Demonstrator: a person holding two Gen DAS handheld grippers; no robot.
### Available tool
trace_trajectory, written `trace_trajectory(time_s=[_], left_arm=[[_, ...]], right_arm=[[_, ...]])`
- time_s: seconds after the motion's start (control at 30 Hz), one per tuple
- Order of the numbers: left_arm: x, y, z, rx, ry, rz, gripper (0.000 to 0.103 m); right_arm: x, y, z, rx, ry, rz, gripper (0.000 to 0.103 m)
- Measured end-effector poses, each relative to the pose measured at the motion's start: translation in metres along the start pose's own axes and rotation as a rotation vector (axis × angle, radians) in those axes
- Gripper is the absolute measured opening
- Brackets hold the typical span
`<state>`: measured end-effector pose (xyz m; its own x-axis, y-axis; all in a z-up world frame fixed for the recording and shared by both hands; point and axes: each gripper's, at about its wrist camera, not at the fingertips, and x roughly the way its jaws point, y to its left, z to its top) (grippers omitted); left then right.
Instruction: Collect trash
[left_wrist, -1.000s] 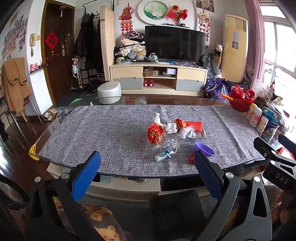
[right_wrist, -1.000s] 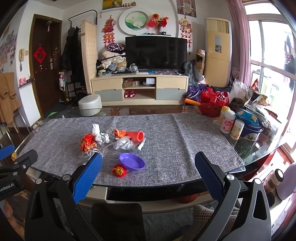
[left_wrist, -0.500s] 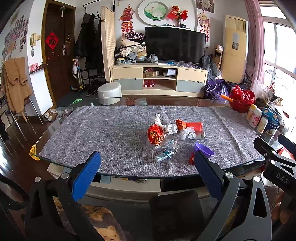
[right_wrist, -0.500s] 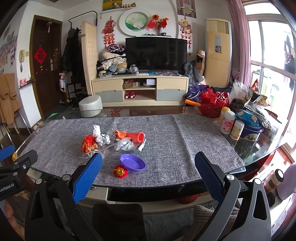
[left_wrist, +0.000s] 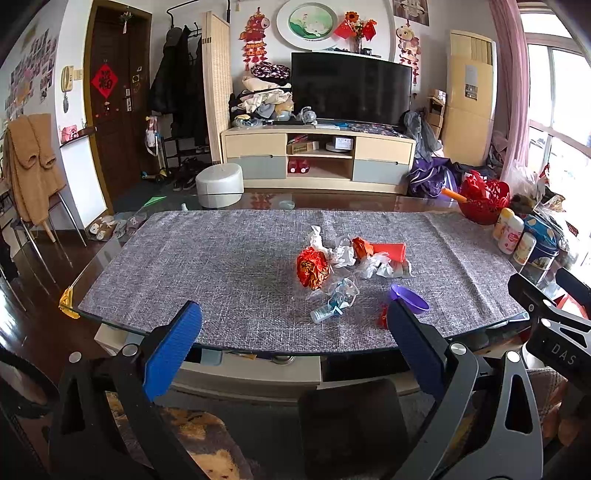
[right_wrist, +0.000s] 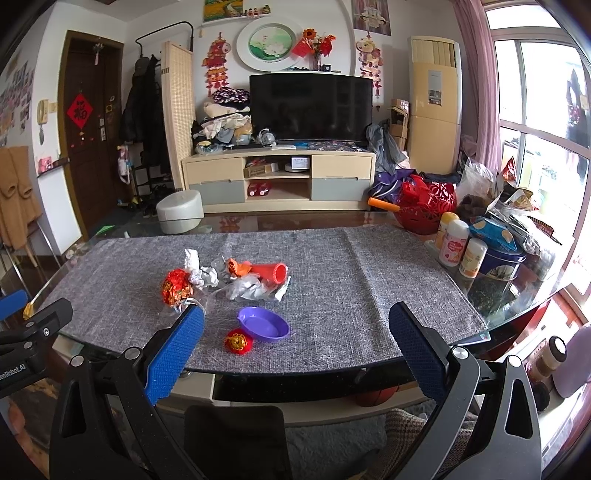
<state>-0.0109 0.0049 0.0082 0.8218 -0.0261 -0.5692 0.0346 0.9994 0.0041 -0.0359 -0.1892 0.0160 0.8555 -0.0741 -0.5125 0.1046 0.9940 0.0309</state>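
Observation:
A pile of trash lies mid-table on the grey cloth: a red-gold crumpled wrapper (left_wrist: 312, 266) (right_wrist: 176, 286), white crumpled paper (left_wrist: 340, 253) (right_wrist: 201, 271), a red tube (left_wrist: 388, 252) (right_wrist: 271, 272), clear plastic wrap (left_wrist: 334, 298) and a small red ball (right_wrist: 239, 340). A purple dish (left_wrist: 410, 298) (right_wrist: 264, 324) sits near the front edge. My left gripper (left_wrist: 291, 336) is open and empty, short of the table edge. My right gripper (right_wrist: 295, 338) is open and empty, also in front of the table.
Bottles (right_wrist: 455, 244), a blue tin (right_wrist: 504, 258) and a red basket (right_wrist: 424, 208) crowd the table's right end. A dark chair back (right_wrist: 236, 439) stands between the grippers and the table. The glass table edge (left_wrist: 258, 349) lies just ahead.

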Motion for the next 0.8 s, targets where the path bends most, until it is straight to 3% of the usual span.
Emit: trace_trajectory(time_s=[0.33,0.57,0.8], left_arm=[[0.004,0.011,0.004,-0.007,-0.007,0.036,0.095],[0.028,0.012,-0.002,0.024,0.028,0.050,0.095],[0.072,0.013,-0.016,0.045,0.124,0.026,0.095]], right_arm=[[-0.008,-0.017,0.015,0.016,-0.089,-0.039,0.100],[0.026,-0.027,0.005,0.034,0.022,-0.018,0.100],[0.066,-0.023,-0.013,0.064,0.109,0.068,0.100]])
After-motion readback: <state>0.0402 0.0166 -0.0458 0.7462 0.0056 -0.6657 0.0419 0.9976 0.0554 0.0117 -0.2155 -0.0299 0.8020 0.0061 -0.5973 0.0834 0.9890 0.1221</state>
